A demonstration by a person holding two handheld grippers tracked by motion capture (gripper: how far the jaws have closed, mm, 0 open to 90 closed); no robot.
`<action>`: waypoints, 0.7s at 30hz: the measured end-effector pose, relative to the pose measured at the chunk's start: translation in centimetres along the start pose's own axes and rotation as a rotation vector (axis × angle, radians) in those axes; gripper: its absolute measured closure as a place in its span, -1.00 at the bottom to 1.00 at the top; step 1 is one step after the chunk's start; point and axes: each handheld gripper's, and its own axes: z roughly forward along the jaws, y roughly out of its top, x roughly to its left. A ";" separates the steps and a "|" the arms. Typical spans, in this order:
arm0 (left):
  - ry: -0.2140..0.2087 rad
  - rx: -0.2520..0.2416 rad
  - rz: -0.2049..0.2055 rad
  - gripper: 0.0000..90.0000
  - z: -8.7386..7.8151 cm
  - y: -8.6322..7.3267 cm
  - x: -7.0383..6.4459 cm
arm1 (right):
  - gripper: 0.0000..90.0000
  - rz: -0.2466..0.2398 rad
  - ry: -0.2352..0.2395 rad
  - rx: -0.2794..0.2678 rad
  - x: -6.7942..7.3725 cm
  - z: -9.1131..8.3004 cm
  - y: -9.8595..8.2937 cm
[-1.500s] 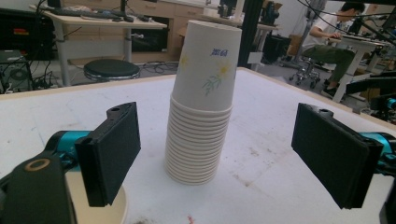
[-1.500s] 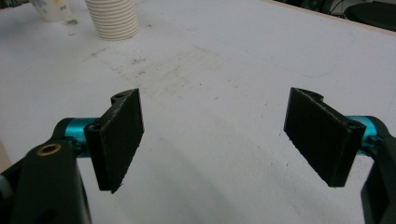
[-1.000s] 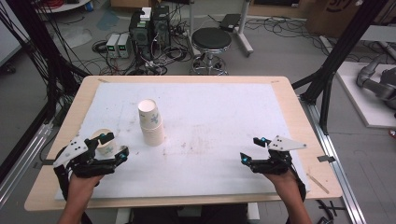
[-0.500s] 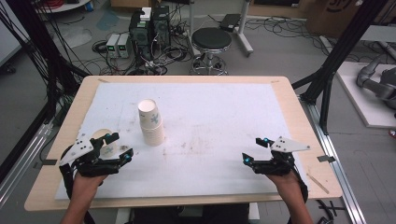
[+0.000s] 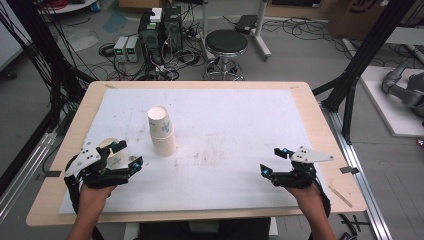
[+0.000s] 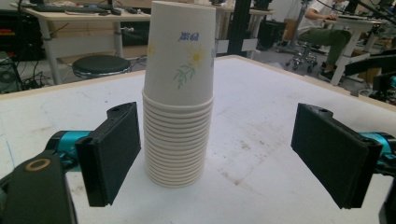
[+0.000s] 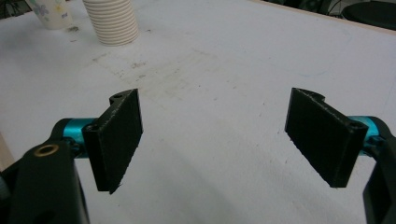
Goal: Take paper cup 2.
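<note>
A stack of upturned paper cups (image 5: 161,131) with a flower print stands left of the middle of the white table cover (image 5: 230,125). In the left gripper view the cup stack (image 6: 178,93) rises just beyond and between the wide-apart jaws of my left gripper (image 6: 219,154). In the high view my left gripper (image 5: 128,154) is open, a short way left of the stack. A single paper cup (image 5: 111,152) sits partly hidden under it. My right gripper (image 5: 270,160) is open and holds nothing near the front right. Its own view shows my right gripper (image 7: 219,140) over bare cover, with the cup stack (image 7: 112,21) and single cup (image 7: 49,11) far off.
The wooden table edge (image 5: 320,125) frames the white cover. A small wooden stick (image 5: 342,196) lies at the front right corner. A black stool (image 5: 226,47) and computer boxes (image 5: 160,27) stand on the floor beyond the far edge. Black frame posts (image 5: 357,65) flank the table.
My left gripper has shifted slightly right toward the cup stack and now covers more of the single cup. The right gripper has barely moved.
</note>
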 end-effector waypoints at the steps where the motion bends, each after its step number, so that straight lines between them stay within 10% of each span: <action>1: 0.001 -0.002 0.000 -0.65 0.1 0.2 0.0 | -0.57 0.003 0.004 0.002 0.1 0.0 0.0; 21: 0.030 0.031 0.014 -0.66 3.8 4.9 -0.2 | -0.57 -0.007 0.012 0.003 0.3 0.0 0.2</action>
